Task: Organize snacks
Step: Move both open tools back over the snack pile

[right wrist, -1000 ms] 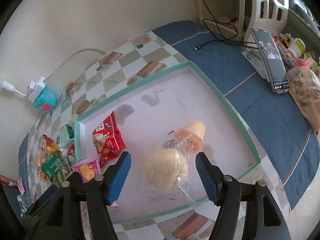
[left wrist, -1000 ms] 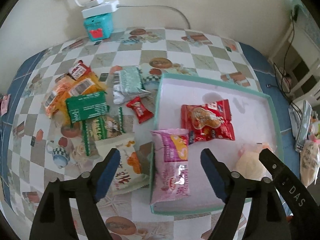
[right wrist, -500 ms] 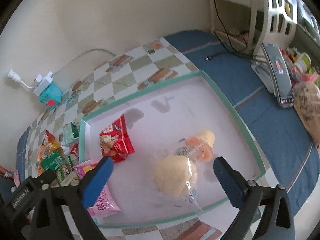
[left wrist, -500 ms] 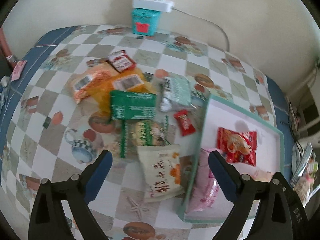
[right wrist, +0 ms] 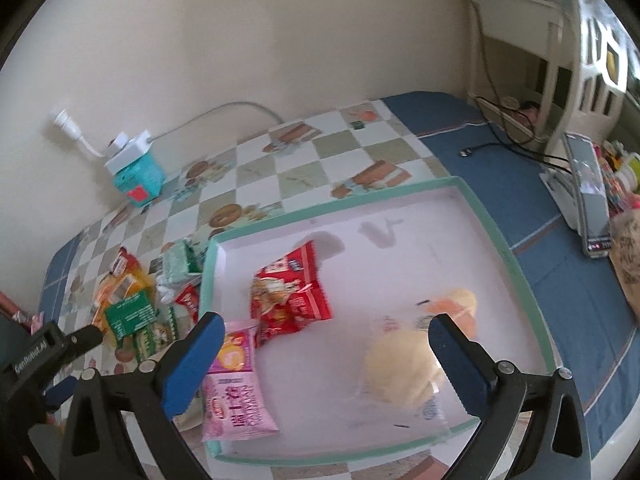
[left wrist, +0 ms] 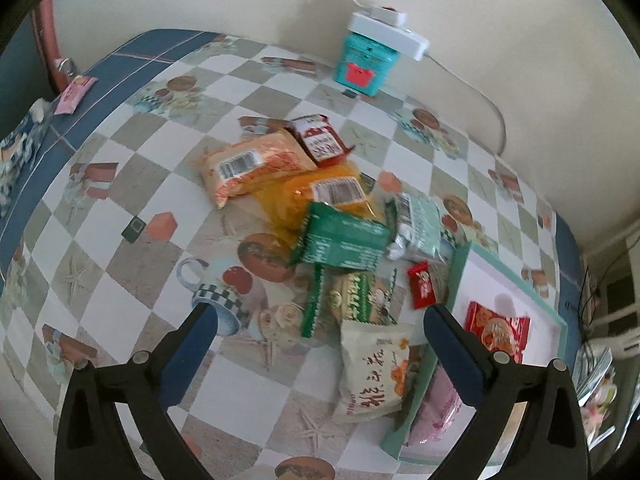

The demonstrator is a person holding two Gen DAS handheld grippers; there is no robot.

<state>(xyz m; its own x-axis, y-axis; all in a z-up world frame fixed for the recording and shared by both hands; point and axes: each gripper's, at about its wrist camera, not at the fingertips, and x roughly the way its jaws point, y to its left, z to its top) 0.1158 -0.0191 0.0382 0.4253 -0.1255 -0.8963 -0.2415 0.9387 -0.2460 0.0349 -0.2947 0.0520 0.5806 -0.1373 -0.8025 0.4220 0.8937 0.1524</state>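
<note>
Left gripper spread wide, jaws just opened further, nothing pinched between the blue pads; below the gap, a white snack bag with red Chinese characters, lying just beside the near corner of the teal-rimmed tray. Right gripper likewise wide apart, empty, poised over the tray's near rim; pink packet by its left pad, bagged bun by its right, red packet further in. Back half of the tray floor bare. Loose pile beyond the white bag: green sachet, yellow pack, orange pack with barcode, dark red sachet, silver-green bag, small red candy; print too blurred to read. Left of the pile, open checked tablecloth. "GenRobot.AI" legible on the left gripper's body. Farthest, teal box against the wall.
</note>
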